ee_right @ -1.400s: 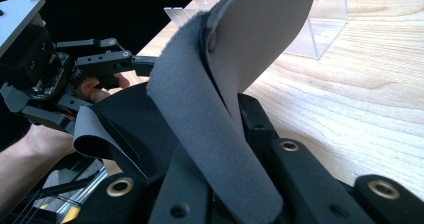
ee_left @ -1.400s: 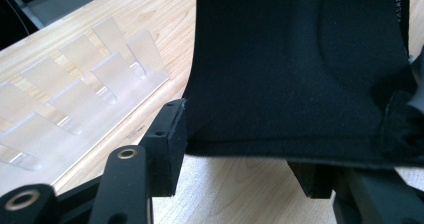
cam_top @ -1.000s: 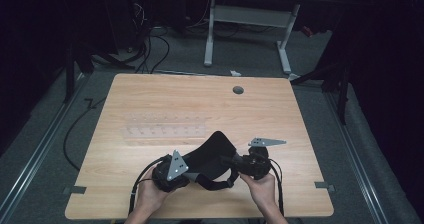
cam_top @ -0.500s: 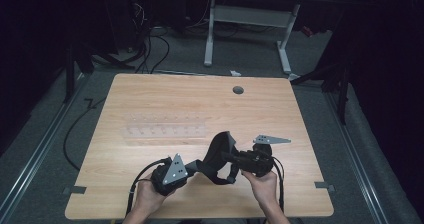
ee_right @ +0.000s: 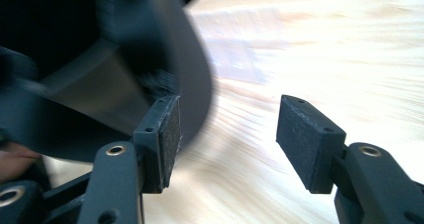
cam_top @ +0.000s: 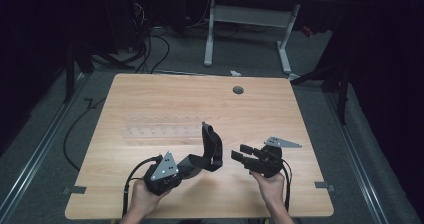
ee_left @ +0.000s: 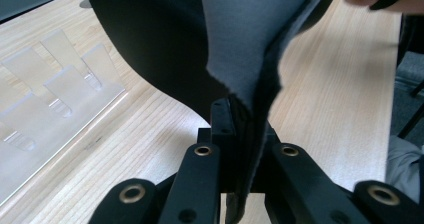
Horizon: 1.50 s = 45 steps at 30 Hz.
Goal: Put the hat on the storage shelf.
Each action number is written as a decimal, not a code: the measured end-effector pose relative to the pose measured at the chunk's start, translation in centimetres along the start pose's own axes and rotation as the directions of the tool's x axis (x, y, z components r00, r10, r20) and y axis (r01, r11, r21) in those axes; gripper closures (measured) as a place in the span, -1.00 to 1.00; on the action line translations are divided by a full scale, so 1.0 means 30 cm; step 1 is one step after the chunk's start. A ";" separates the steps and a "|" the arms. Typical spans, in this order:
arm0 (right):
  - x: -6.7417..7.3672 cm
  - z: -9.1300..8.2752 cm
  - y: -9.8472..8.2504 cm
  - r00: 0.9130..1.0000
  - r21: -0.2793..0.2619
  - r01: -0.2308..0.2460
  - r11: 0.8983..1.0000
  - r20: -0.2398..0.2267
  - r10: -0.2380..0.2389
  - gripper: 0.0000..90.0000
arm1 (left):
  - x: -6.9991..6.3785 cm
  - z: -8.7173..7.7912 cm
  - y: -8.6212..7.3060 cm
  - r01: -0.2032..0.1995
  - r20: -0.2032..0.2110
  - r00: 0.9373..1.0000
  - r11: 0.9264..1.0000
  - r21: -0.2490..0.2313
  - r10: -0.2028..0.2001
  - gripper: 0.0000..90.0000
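Note:
A black fabric band (cam_top: 212, 145) with a grey inner face (ee_left: 250, 39) curls up from the wooden table (cam_top: 260, 109). My left gripper (cam_top: 186, 165) is shut on its lower end; in the left gripper view the cloth is pinched between the jaws (ee_left: 241, 129). My right gripper (cam_top: 239, 156) is a little to the band's right, open and holding nothing. In the right gripper view (ee_right: 227, 129) the blurred band (ee_right: 125, 59) lies just beyond the left pad, and the right pad (ee_right: 307, 134) stands free over bare wood.
A clear plastic rack (cam_top: 160, 126) with several upright tabs lies flat on the table left of the band, close to my left gripper (ee_left: 50, 89). A round cable hole (cam_top: 238, 90) is near the far edge. Desk legs and cables stand on the floor beyond.
My right gripper has let go of the band, opened and drawn away to the right. The band now stands up from the left gripper alone.

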State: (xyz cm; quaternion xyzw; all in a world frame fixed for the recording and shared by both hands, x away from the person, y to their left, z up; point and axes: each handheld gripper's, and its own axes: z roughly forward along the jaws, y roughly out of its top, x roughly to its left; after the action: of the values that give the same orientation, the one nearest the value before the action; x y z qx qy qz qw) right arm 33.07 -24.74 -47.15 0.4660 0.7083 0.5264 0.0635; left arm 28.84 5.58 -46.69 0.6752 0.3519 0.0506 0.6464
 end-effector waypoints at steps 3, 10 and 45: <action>-0.034 0.010 -0.032 0.996 0.022 0.025 0.999 0.089 -0.027 -0.12 | -0.001 -0.007 0.014 0.032 0.011 0.999 0.999 -0.014 -0.032 0.93; -0.105 0.044 -0.097 0.948 0.122 0.080 0.989 0.299 -0.113 -0.12 | 0.020 -0.029 0.039 0.079 0.006 0.997 0.996 -0.042 -0.079 0.93; -0.144 0.076 -0.133 0.862 0.219 0.105 0.970 0.467 -0.198 -0.14 | 0.108 -0.122 0.157 0.194 -0.024 0.979 0.959 -0.204 -0.203 0.92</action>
State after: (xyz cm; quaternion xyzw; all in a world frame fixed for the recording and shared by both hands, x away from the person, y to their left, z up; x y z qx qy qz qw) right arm 34.42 -26.35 -53.10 0.5295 0.7502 0.3175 0.2367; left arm 31.28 10.78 -43.09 0.5664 0.4252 0.0356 0.7051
